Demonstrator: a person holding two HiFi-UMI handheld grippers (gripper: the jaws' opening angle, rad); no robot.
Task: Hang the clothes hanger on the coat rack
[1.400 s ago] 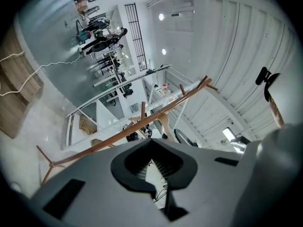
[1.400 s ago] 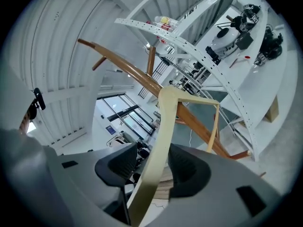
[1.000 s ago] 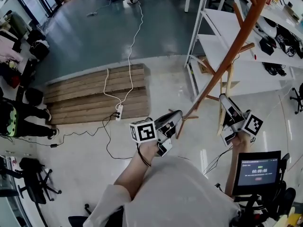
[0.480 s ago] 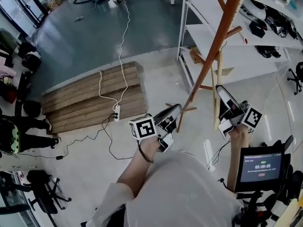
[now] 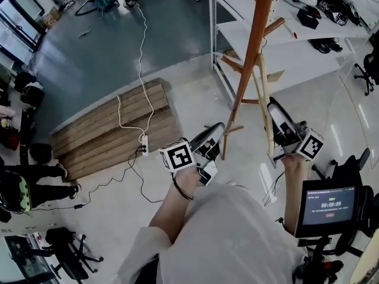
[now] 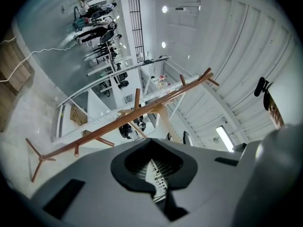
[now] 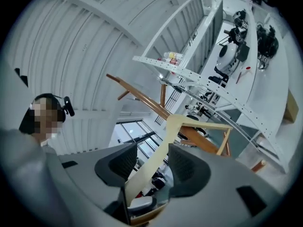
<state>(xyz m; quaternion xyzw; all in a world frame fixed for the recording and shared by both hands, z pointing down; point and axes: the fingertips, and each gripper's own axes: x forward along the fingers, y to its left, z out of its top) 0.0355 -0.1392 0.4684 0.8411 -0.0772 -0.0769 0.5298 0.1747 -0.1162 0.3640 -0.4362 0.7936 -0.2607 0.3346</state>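
The coat rack (image 5: 251, 70) is a tall orange-brown wooden pole with short pegs, rising from spread feet on the floor. A pale wooden clothes hanger (image 5: 265, 105) stands almost upright just right of the pole, with my right gripper (image 5: 275, 112) shut on its lower part. In the right gripper view the hanger (image 7: 163, 152) runs up between the pads, its frame lying across the rack's pole (image 7: 142, 94). My left gripper (image 5: 218, 129) hangs near the rack's foot, shut with nothing in it. In the left gripper view the rack (image 6: 128, 117) slants across above the closed pads.
White shelving (image 5: 249, 16) with dark gear stands right behind the rack. A wooden pallet (image 5: 112, 129) with a power strip (image 5: 144, 142) and white cable lies at left. A screen with a timer (image 5: 327, 205) is at lower right. Chairs stand at the left edge.
The view has swung so the rack's pole stands more upright. My right gripper has carried the hanger up and closer to the pole. The left gripper has hardly moved.
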